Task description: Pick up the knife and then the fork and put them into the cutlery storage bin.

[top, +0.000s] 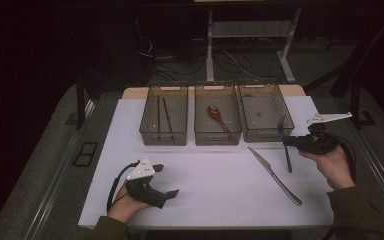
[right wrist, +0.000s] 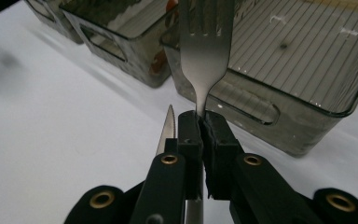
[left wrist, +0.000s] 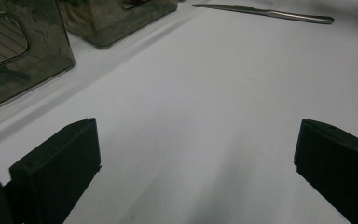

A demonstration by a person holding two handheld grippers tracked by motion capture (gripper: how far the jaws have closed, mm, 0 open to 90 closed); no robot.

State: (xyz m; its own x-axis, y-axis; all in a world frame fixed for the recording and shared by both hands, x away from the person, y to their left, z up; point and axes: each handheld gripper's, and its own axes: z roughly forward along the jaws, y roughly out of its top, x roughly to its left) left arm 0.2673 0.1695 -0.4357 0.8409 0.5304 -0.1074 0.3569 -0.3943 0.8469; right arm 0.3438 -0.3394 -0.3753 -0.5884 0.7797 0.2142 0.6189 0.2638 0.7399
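Observation:
My right gripper (top: 286,141) is shut on the neck of a metal fork (top: 282,128), at the right of the white table (top: 205,195). The right gripper view has the fork (right wrist: 205,46) rising tines-up from the closed jaws of the right gripper (right wrist: 200,123), in front of the rightmost bin (right wrist: 307,70). A table knife (top: 275,175) lies on the table just left of that gripper; its tip (right wrist: 168,126) shows beside the jaws. My left gripper (top: 166,180) rests open at the front left, and in its own view the left gripper (left wrist: 196,135) has nothing between its jaws.
Three smoky clear bins stand in a row at the back. The left bin (top: 163,136) holds dark chopsticks (top: 166,114), the middle bin (top: 217,136) a wooden spoon (top: 216,114), and the right bin (top: 266,135) looks empty. The knife (left wrist: 265,12) lies far ahead of the left gripper.

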